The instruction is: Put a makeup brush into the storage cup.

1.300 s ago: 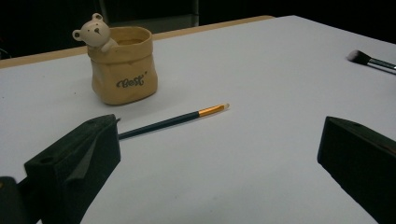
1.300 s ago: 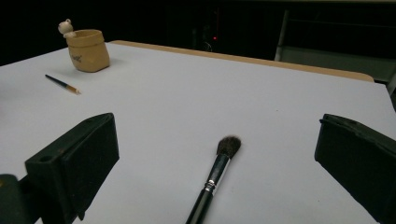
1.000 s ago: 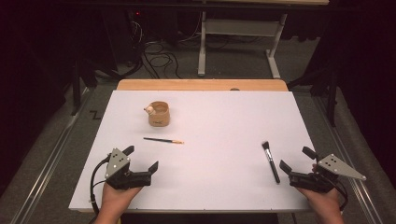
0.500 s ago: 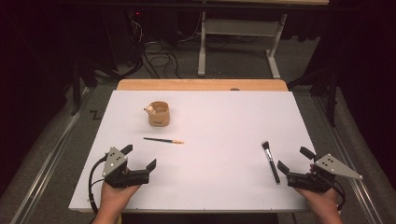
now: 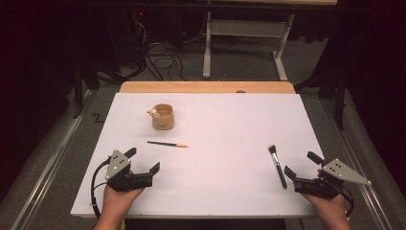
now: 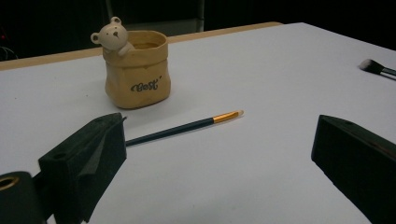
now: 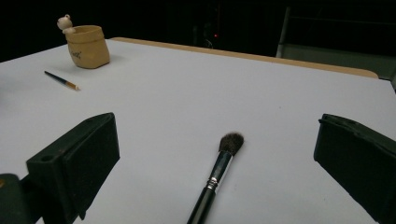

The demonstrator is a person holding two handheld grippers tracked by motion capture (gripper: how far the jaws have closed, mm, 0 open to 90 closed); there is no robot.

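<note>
Here both grippers rest near the front edge of the white desk [image 5: 215,120], each held from below by a hand. The left gripper [image 5: 142,160] has its fingers spread wide apart and grips nothing; in the left gripper view the thin brush [image 6: 184,126], dark-handled with a gold ferrule and a pale tip, lies on the desk beyond the fingers [image 6: 84,163], its handle end passing behind the left one, though whether it touches cannot be told. Behind that brush stands the tan bag-shaped pot [image 6: 136,69], upright, with a small bear figure [image 6: 111,35] peeking over its rim and dark script on its front that reads something like "Gost", not fully legible. The right gripper [image 5: 300,167] is likewise wide open and empty; the makeup brush [image 7: 215,178], black-handled with a silver ferrule and a dark fluffy head, lies flat on the desk between its fingers without touching either, head pointing away from the person.
</note>
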